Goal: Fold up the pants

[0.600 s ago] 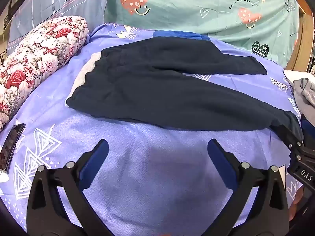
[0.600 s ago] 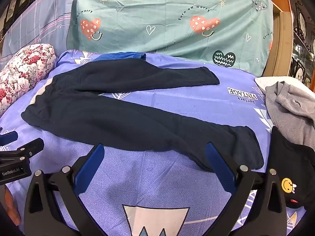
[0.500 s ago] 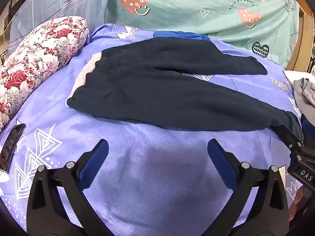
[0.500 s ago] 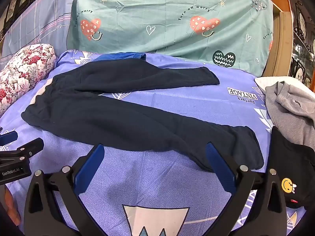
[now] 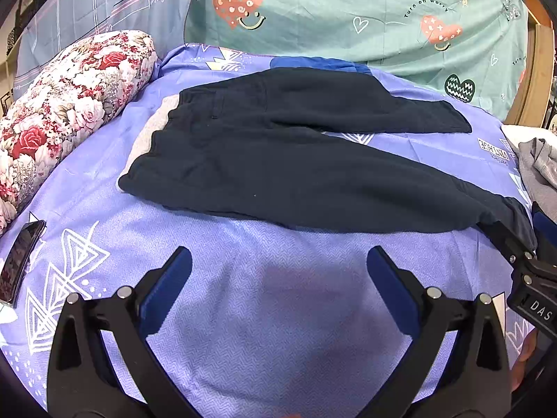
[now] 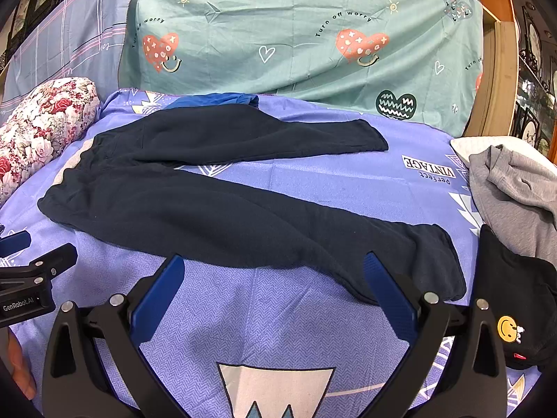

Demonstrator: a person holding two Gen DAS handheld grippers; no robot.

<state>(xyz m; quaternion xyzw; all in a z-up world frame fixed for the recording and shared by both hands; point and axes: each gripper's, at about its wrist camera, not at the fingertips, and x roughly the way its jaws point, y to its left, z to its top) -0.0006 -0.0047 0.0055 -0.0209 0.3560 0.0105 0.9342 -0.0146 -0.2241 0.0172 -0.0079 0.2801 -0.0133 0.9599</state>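
Both claws are seen released, nothing between the pads: the left gripper (image 5: 278,271) is held over bare purple bedsheet (image 5: 278,331), and the right gripper (image 6: 273,278) is poised just short of the near leg's cuff. The dark pants (image 6: 216,209) are spread flat mid-bed, 2 legs splayed rightward, waistband left. A teal sheet (image 6: 313,35) is hung behind.
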